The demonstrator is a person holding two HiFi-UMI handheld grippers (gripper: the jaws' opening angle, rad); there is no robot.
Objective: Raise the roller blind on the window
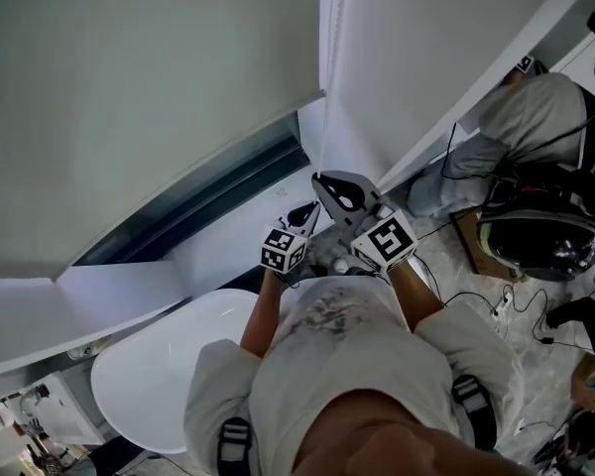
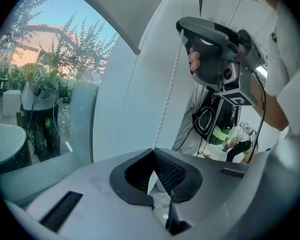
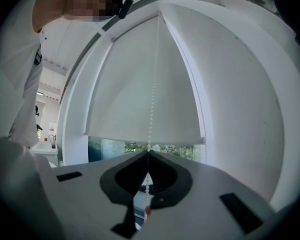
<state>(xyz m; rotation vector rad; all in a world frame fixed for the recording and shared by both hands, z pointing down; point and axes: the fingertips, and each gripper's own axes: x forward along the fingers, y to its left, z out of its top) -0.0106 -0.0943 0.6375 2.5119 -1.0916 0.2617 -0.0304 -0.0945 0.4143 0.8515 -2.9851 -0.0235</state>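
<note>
Two tools, one white beaded cord [image 3: 151,104]: left tool [image 2: 153,150] clamped on it, right tool [image 3: 148,153] clamped too; one white fabric roller blind [image 3: 135,84] fills the upper frame.

head view: overhead, looking steeply down; roller blind [image 1: 129,97] at 10 o'clock.
left gripper view: close, looking up the bead chain [image 2: 168,89]; right gripper [image 2: 184,30] at 1 o'clock.
right gripper view: close, facing blind at 12 o'clock.
shared: blind, chain.
</note>
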